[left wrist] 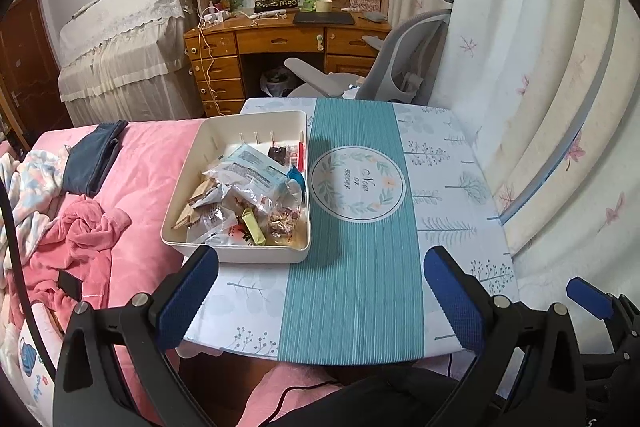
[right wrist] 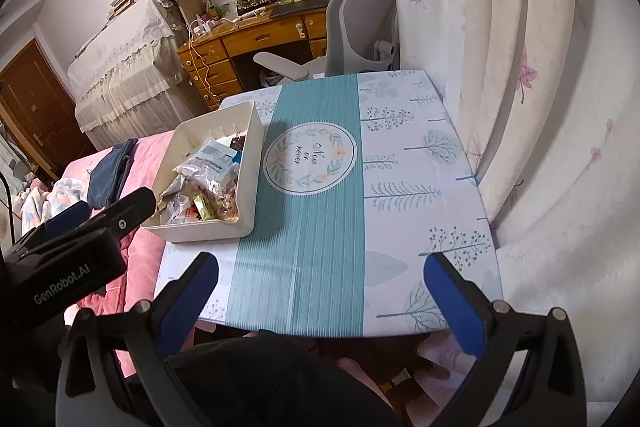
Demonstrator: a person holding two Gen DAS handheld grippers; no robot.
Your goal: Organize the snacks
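Observation:
A cream plastic bin (left wrist: 208, 139) sits at the left edge of a small table (left wrist: 440, 187) with a teal and white cloth. It holds several wrapped snacks (left wrist: 248, 195), among them clear bags and a yellow-green bar (left wrist: 253, 225). The bin also shows in the right wrist view (right wrist: 246, 163). My left gripper (left wrist: 320, 291) is open and empty, over the table's near edge, just in front of the bin. My right gripper (right wrist: 320, 295) is open and empty, over the near edge to the right of the bin. The left gripper shows in the right wrist view (right wrist: 80, 223).
A bed with a pink blanket (left wrist: 132, 187) and loose clothes lies left of the table. A grey office chair (left wrist: 384, 67) and a wooden desk (left wrist: 280, 39) stand behind it. Curtains (left wrist: 540, 87) hang close along the table's right side.

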